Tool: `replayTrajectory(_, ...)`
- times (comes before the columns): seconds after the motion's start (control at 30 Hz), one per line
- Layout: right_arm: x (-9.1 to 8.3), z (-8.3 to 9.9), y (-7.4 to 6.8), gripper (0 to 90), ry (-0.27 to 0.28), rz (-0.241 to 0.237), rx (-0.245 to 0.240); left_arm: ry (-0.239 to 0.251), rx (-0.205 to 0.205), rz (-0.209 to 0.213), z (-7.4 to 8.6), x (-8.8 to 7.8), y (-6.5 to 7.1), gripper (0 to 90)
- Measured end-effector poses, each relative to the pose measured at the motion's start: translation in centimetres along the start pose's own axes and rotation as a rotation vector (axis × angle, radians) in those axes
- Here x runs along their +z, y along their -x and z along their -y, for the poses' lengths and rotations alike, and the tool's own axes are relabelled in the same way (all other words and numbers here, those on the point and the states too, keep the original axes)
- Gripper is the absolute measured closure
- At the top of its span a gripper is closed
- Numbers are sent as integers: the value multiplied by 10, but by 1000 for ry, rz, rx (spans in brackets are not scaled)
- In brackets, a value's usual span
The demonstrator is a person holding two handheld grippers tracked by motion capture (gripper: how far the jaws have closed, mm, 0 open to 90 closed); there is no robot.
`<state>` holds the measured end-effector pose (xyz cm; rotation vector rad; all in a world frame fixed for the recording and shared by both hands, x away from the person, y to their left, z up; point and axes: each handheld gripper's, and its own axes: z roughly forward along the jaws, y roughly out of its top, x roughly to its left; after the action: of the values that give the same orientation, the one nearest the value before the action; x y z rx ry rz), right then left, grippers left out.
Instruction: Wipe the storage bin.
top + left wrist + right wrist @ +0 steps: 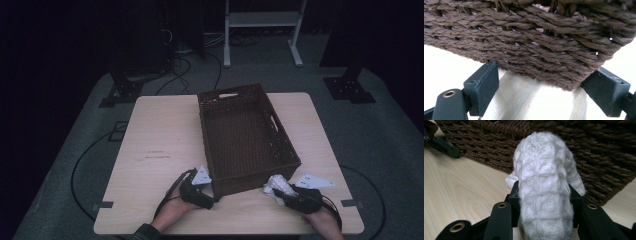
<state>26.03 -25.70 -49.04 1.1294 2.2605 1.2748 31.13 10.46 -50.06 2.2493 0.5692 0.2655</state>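
Near the table's front edge we see both grippers at the basket [245,135]. L gripper [210,192] sits at the basket's near-left corner, hand [172,207] behind it. From the left gripper view its jaws stand wide apart w/ the woven corner of the basket [544,45] betw them, low wall just ahead; whether the pads actually press on the weave we cannot tell, looks like a small gap at the left jaw, right jaw is at or touching the corner. Bare table [524,100] shows under and betw the jaws.

R gripper [280,192] is at the basket's near-right corner, hand [325,225] behind it. It's clamped on a white cloth [276,185], a knitted, bumpy-textured piece. In the right gripper view the cloth [546,185] bulges up and fwd from betw the closed jaws, its tip right in front of the basket wall [604,157], v close; touching or not, can't tell. Cloth is outside the basket, just ahead of the R gripper, above the table [461,185]. L gripper [441,145] shows far left of it, along the same wall.
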Motion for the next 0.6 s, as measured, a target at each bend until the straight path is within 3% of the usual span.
replayTrajectory(0.23,-2,-2,-1,601,6,4,-5,1,0,0,0,0,0,153)
replayTrajectory(0.6,-22,-14,-5,601,97,23,-8,2,0,1,0,0,0,157)
